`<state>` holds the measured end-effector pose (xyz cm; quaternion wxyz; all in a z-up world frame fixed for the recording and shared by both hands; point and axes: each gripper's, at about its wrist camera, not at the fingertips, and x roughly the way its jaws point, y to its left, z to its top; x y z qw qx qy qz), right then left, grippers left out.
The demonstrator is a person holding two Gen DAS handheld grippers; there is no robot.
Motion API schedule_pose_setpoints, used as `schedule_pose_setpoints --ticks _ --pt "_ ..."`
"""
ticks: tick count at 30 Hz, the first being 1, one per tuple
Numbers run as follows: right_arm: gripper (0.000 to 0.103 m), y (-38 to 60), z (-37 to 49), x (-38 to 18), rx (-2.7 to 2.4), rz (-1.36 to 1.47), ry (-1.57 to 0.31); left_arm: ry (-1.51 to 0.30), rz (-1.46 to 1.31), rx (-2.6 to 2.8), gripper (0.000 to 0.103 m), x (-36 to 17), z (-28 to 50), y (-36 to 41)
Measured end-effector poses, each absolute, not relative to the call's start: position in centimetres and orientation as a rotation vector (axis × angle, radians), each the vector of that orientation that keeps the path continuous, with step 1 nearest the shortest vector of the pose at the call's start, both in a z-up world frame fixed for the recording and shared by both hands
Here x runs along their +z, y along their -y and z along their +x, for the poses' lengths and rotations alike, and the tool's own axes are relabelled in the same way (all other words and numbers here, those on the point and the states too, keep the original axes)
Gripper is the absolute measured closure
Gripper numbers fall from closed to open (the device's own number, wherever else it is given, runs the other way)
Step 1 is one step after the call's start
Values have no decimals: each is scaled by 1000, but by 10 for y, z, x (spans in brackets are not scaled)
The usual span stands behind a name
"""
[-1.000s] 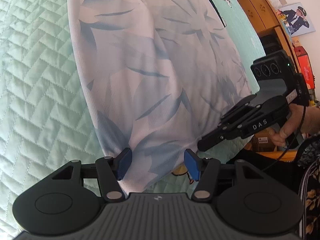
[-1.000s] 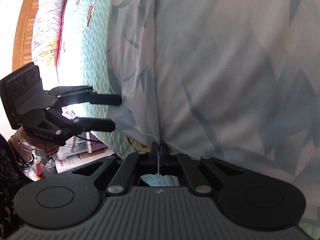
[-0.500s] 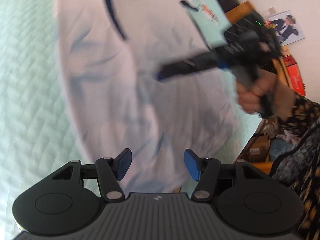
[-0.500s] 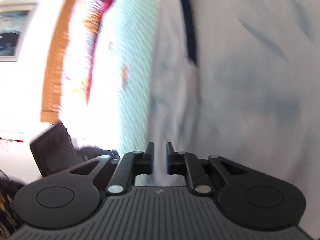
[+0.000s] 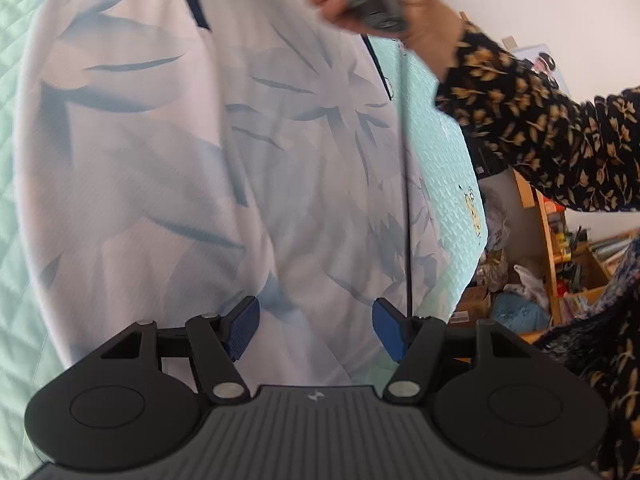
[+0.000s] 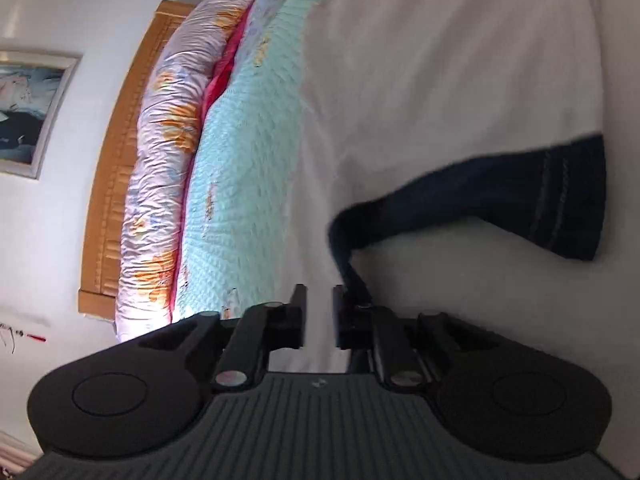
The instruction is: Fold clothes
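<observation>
Shirt (image 5: 208, 152) lies flat on quilt (image 6: 240, 152); left gripper (image 5: 316, 328) and right gripper (image 6: 320, 312) are opening, gripping nothing.

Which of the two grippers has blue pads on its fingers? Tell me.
The left gripper: its fingers carry blue ribbed pads, spread wide over the leaf-print shirt. The right gripper has plain black fingers, set closer together.

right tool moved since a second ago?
Yes. The right tool, jaws opening with nothing pinched, has left the shirt's near hem and swung up the bed toward the dark collar, nearer the headboard.
</observation>
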<state>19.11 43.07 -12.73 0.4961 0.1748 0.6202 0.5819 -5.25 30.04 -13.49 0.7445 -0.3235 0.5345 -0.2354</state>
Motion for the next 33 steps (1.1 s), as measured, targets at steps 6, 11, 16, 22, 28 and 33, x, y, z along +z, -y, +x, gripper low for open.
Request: schedule_pose_setpoints --ticks 6,11,16,22,28,33 --pt "69 -483 233 -59 1382 207 -1173 -1033 -771 -442 37 -109 -47 -339" --pt "41 -577 289 -62 1364 41 -939 -945 -800 -274 36 -122 -42 -372" --pt "42 -629 313 -81 1361 -132 -964 -906 -795 -268 36 -130 -50 -378" --pt "49 -668 290 -82 1337 -418 -944 -881 -894 -280 35 -141 -56 -390" --pt "51 -690 279 -85 1256 -575 -960 -873 -851 -282 34 -139 -54 -386" --pt "102 -687 292 -90 1223 -521 -1046 -852 -856 -282 34 -143 -55 -382"
